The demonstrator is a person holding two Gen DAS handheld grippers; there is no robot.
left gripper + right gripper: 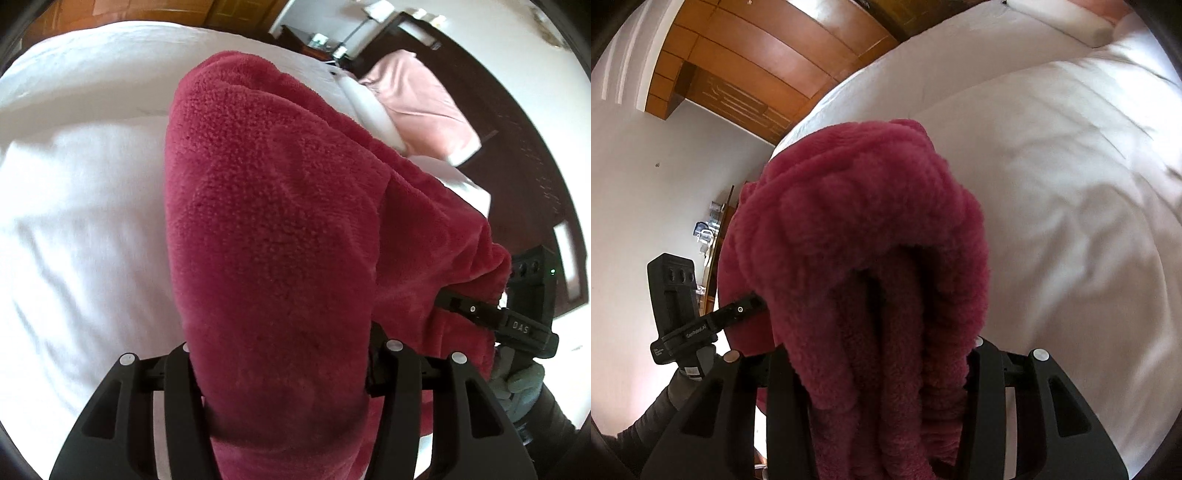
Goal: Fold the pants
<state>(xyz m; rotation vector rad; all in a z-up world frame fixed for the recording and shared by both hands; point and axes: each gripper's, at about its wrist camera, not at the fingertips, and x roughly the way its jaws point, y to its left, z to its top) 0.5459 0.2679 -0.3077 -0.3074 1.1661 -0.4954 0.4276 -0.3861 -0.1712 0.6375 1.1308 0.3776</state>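
Thick dark-red fleece pants hang in a bunched fold over the white bed. In the left wrist view my left gripper is shut on one bundle of the fabric, which fills the gap between its fingers. To the right, my right gripper bites into the same garment. In the right wrist view the pants drape over my right gripper, shut on several layers of fleece. My left gripper pinches the cloth at the left. Both sets of fingertips are buried in fabric.
A white duvet covers the bed beneath the pants. A pink pillow lies at the head beside a dark headboard. A wooden wardrobe stands beyond the bed. A gloved hand holds the right gripper.
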